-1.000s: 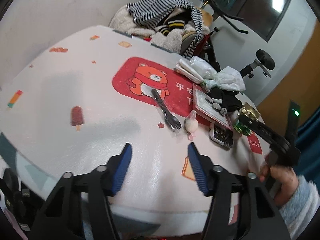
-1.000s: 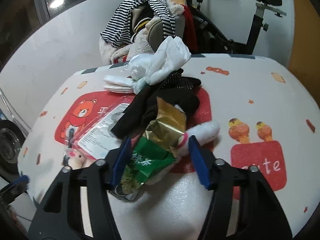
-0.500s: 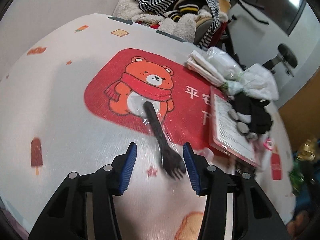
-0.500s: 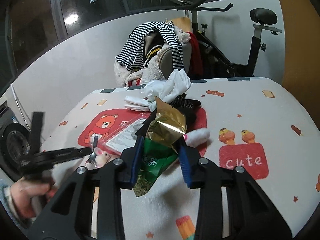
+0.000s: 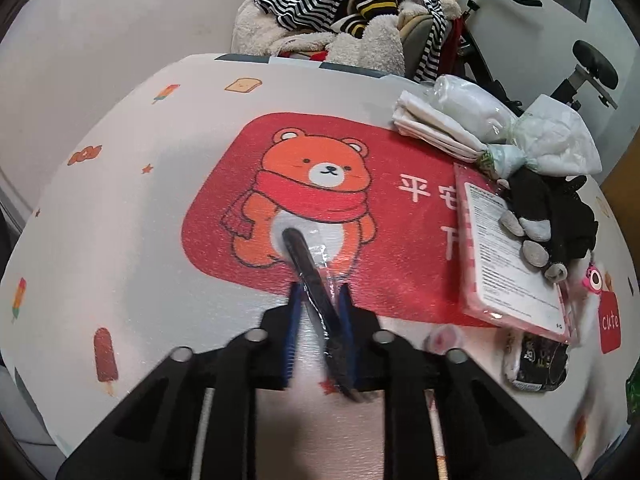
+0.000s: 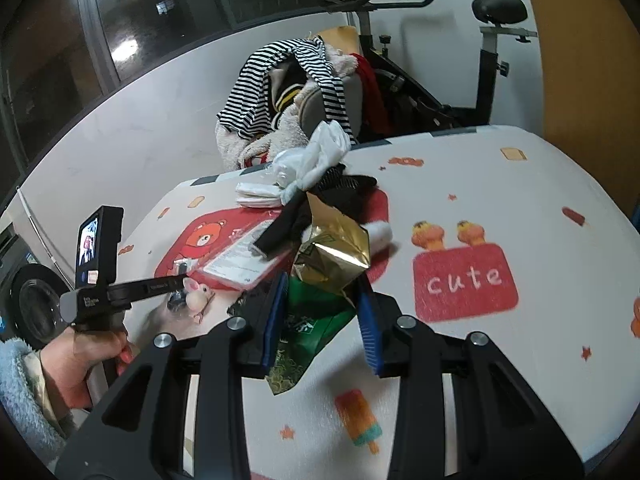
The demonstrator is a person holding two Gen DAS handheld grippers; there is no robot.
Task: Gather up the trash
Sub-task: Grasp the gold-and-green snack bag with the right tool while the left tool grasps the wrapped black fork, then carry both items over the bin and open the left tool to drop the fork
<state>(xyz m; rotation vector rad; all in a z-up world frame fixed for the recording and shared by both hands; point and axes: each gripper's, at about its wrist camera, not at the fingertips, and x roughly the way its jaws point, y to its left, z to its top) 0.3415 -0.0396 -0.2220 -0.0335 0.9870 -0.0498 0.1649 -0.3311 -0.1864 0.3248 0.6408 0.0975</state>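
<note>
My left gripper (image 5: 319,300) is shut on a black plastic fork in a clear wrapper (image 5: 308,264) that lies on the red bear print of the table cover (image 5: 120,220). My right gripper (image 6: 322,292) is shut on a green and gold snack wrapper (image 6: 326,256) and holds it above the table. In the right wrist view the left gripper (image 6: 176,282) reaches in low from the left over the table.
A pile on the right holds a pink card package (image 5: 508,256), black gloves (image 5: 548,208), white tissues and plastic bags (image 5: 480,120), a small dark packet (image 5: 540,360) and a pink toy (image 6: 196,294). Clothes on a chair (image 5: 360,8) and an exercise bike (image 6: 488,60) stand behind the table.
My left gripper moved forward over the fork and closed on it. My right gripper lifted the green and gold wrapper away from the pile.
</note>
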